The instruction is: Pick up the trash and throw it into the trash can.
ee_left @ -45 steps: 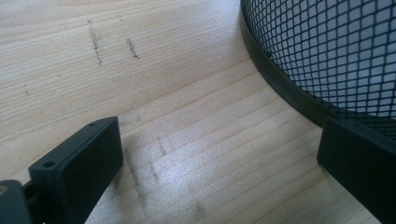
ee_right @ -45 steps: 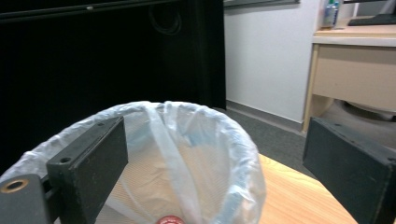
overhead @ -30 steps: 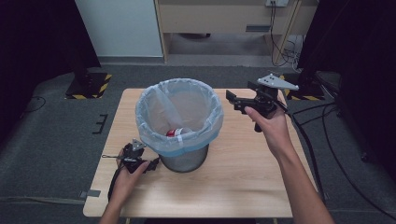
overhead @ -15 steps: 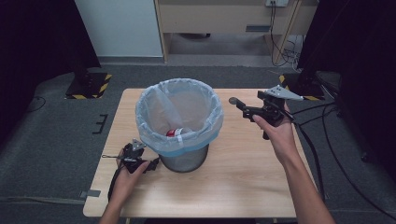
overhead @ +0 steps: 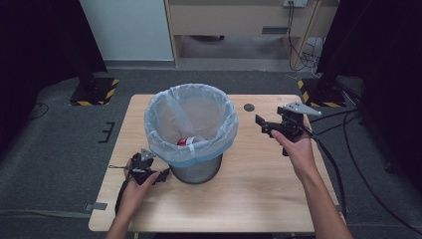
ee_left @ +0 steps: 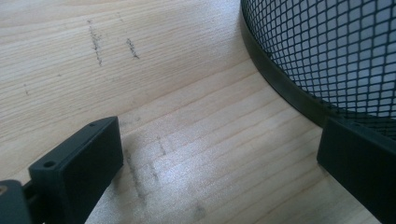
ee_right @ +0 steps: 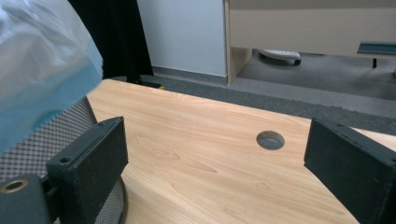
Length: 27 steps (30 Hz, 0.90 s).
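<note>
High view showed a mesh wastebasket [overhead: 196,167] lined with a pale plastic bag [overhead: 171,117] standing near the middle of the wooden table [overhead: 259,199], with a red-and-white object [overhead: 187,141] lying at its bottom. Beside the basket's base, at its left, the left hand-held gripper [overhead: 144,167] sat low over the table, its jaws spread wide with only bare wood between them and one jaw close by the mesh wall. Right of the basket and clear of it, the right hand-held gripper [overhead: 263,124] hung above the table, jaws released and holding nothing, near a round hole [overhead: 249,107] in the tabletop.
</note>
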### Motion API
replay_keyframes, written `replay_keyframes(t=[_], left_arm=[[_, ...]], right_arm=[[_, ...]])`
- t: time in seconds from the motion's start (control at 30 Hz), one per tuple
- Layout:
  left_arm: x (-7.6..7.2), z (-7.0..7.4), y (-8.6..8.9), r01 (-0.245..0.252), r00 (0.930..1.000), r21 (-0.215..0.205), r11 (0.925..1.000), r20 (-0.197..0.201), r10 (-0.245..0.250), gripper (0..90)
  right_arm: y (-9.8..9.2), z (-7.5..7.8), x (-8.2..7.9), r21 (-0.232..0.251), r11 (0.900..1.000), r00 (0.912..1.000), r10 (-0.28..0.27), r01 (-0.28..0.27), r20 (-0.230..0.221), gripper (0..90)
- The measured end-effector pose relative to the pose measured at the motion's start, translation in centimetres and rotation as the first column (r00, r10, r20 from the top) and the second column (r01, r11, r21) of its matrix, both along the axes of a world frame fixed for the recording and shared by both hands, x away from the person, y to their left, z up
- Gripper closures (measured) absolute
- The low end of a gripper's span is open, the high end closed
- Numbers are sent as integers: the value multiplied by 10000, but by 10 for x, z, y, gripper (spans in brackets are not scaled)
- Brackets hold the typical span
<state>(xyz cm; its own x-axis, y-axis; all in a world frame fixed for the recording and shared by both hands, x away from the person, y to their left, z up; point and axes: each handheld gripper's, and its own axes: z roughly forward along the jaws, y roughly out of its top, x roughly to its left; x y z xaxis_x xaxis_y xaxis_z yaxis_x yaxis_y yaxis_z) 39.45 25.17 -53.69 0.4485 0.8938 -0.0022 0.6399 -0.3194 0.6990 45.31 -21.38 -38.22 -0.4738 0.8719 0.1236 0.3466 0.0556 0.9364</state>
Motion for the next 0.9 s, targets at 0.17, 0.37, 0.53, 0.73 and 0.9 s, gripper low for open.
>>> replay_keyframes(t=[0.17,0.37,0.53,0.73,0.9], left_arm=[[0,0,0,1,10000,-1,10000,-2,-1,0],[0,0,0,0,10000,0,10000,-2,0,0],[0,0,0,-4,10000,-2,10000,3,4,0],[0,0,0,-5,10000,-1,10000,3,5,0],[0,0,0,-1,10000,1,10000,1,1,0]], right_arm=[[-3,-9,1,-87,9999,9999,-77,76,-141,63],[-7,-25,-1,-167,9998,9990,-153,146,-417,64],[-9,-34,-2,-193,9996,9982,-193,183,-572,63],[-11,-48,-5,-215,9995,9962,-255,238,-827,63],[-12,-66,-6,-460,9983,9914,-405,350,-1242,61]])
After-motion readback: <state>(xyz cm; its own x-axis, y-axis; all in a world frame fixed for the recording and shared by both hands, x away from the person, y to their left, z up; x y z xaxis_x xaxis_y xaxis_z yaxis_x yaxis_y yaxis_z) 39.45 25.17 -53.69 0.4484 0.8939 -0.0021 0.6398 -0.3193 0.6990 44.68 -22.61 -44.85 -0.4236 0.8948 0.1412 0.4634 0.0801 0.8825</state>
